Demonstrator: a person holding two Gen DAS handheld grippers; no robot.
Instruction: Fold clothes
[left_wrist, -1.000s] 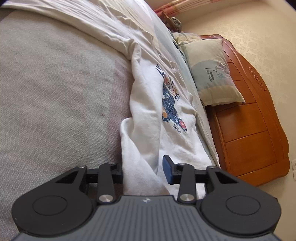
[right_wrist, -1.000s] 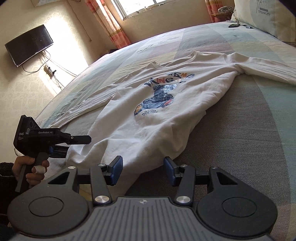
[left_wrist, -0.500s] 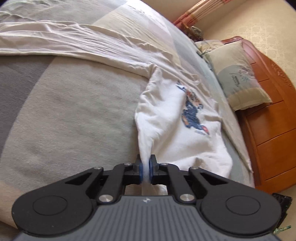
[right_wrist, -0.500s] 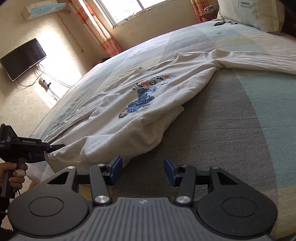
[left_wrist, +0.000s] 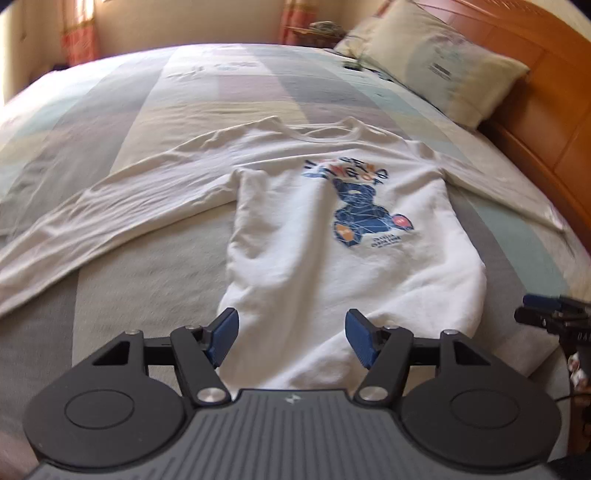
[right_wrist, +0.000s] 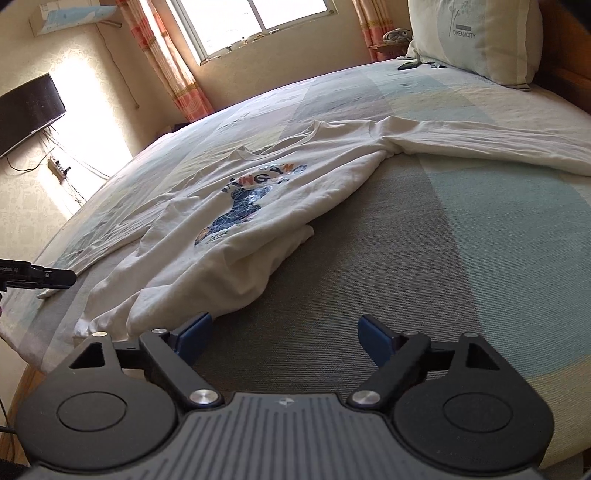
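A white long-sleeved shirt (left_wrist: 332, 236) with a blue bear print lies face up on the bed, both sleeves spread outward. Its lower left side is folded in over the body. My left gripper (left_wrist: 291, 332) is open, just above the shirt's bottom hem, with the cloth lying loose between and under the fingers. In the right wrist view the shirt (right_wrist: 240, 236) sits rumpled to the left. My right gripper (right_wrist: 284, 332) is open over bare bedspread, its left finger (right_wrist: 195, 330) close to the hem. Each gripper shows at the edge of the other's view: right gripper (left_wrist: 546, 314), left gripper (right_wrist: 40, 277).
The striped bedspread (right_wrist: 461, 258) covers the whole bed. A pillow (left_wrist: 443, 59) leans on the wooden headboard (left_wrist: 546, 118). A small dark item (right_wrist: 408, 65) lies near the pillow. A wall TV (right_wrist: 26, 114) and a window (right_wrist: 251, 22) lie beyond the bed.
My left gripper, shut on the shirt's hem half a second ago, has opened and let the cloth drop. Its view has swung to face up the shirt. The right gripper stayed open.
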